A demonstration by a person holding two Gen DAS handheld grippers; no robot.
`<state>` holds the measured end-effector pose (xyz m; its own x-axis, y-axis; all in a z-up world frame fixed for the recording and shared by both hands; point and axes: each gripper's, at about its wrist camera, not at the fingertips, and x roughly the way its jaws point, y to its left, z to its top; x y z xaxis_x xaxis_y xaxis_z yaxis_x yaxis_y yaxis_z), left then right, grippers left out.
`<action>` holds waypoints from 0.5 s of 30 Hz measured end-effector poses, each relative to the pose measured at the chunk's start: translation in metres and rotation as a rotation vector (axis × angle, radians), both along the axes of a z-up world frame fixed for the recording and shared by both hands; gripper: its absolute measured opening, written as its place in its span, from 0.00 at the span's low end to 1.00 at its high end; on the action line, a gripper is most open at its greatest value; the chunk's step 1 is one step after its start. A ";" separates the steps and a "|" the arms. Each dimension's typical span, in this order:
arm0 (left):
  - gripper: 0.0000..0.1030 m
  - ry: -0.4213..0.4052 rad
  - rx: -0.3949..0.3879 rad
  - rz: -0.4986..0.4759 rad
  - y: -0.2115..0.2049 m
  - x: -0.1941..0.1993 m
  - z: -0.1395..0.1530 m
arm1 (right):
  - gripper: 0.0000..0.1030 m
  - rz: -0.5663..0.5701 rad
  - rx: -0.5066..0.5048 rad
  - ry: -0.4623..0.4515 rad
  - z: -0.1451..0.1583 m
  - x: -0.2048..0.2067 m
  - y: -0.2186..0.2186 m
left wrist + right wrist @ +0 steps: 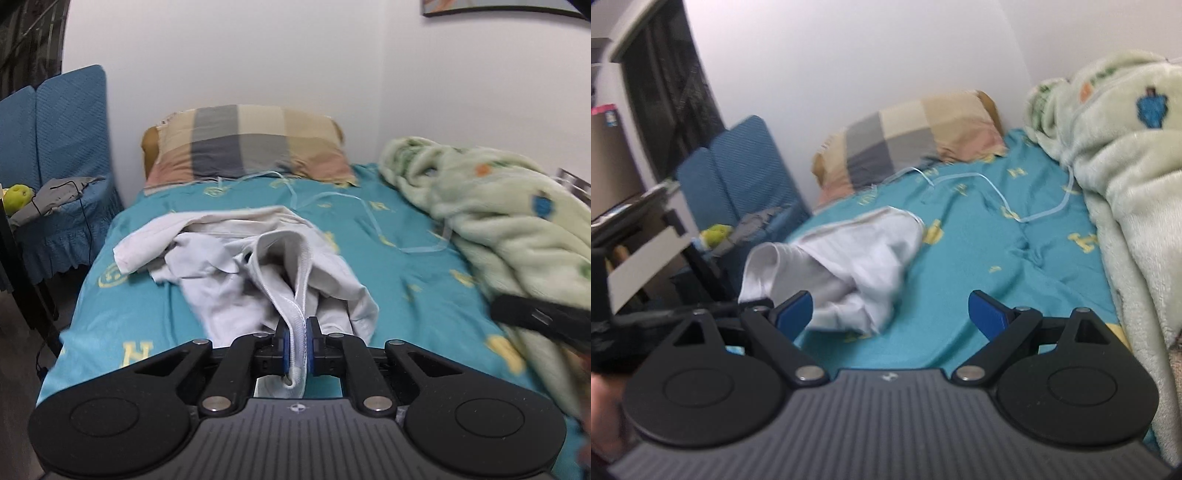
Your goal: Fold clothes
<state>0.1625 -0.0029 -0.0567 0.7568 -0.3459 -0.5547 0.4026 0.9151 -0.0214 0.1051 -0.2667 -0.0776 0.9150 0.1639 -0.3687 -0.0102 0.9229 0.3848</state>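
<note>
A crumpled white garment (236, 258) lies on the teal bedsheet (406, 266) in the middle of the bed. My left gripper (298, 343) is shut on the garment's ribbed white hem, which runs up between the blue pads. In the right wrist view the same garment (857, 258) lies left of centre. My right gripper (891, 314) is open and empty, hovering above the sheet (1015, 258) near the garment's right side. Part of the right gripper shows as a dark blur at the right edge of the left wrist view (543, 317).
A checked pillow (247, 144) lies at the head of the bed against the white wall. A pale green fleece blanket (498, 206) is heaped along the right side. A thin white cord (373, 218) lies on the sheet. A blue chair (55, 147) with clutter stands left of the bed.
</note>
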 end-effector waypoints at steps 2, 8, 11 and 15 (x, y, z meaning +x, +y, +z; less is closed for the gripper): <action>0.08 0.031 -0.026 -0.004 0.004 -0.034 0.006 | 0.90 0.024 -0.005 -0.013 0.006 -0.010 0.002; 0.09 0.166 -0.056 0.019 0.009 -0.084 -0.004 | 0.90 0.115 0.042 0.041 0.011 -0.024 0.013; 0.10 0.223 -0.074 0.036 0.016 -0.078 -0.013 | 0.89 0.153 0.041 0.111 0.000 -0.014 0.024; 0.19 0.294 -0.124 0.057 0.034 -0.073 -0.020 | 0.71 0.170 0.077 0.218 -0.019 -0.001 0.029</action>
<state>0.0890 0.0311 -0.0766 0.5904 -0.3858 -0.7089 0.3105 0.9193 -0.2418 0.1045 -0.2377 -0.0967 0.7727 0.3430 -0.5341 -0.0715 0.8831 0.4637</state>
